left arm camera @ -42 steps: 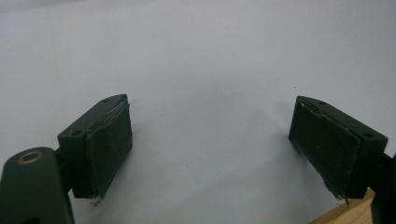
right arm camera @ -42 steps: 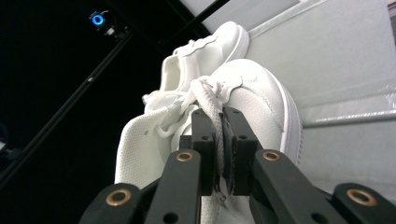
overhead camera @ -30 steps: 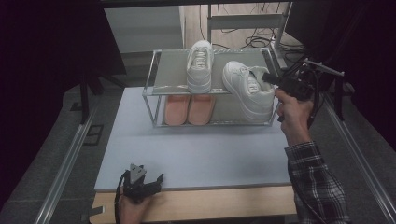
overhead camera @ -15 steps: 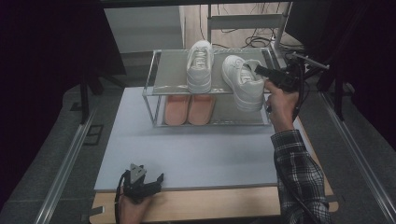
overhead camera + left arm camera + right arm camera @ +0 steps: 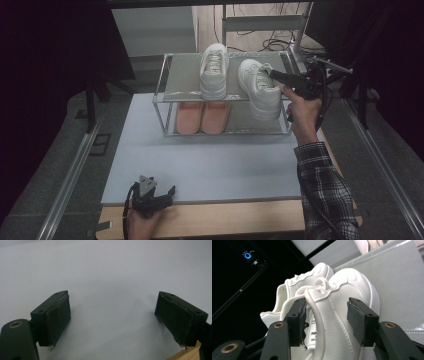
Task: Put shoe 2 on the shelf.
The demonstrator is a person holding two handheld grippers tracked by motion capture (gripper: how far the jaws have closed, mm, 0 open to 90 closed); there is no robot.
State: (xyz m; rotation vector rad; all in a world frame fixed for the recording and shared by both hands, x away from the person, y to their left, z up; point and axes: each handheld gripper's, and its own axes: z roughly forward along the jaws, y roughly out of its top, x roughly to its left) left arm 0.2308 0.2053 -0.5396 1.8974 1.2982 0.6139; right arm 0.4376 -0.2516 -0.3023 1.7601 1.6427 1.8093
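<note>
The right shoe (image 5: 260,90) is sitting on the rack's (image 5: 170,95) top shelf, its heel overhanging the front edge, just beside the other shoe (image 5: 214,75). The right gripper (image 5: 275,76) is straddling the heel collar; its jaws have just been opening and seem to be standing clear of the leather. The left gripper (image 5: 167,192) is resting on the table (image 5: 210,160), jaws spread wide.

Only one piece of print shows: a small white label with dark lettering inside the heel opening of the white leather low-top sneaker (image 5: 342,322), just beside the left jaw of the right hand-held gripper (image 5: 325,321) in the right gripper view. Its letters are too small and too cut off to read.
</note>
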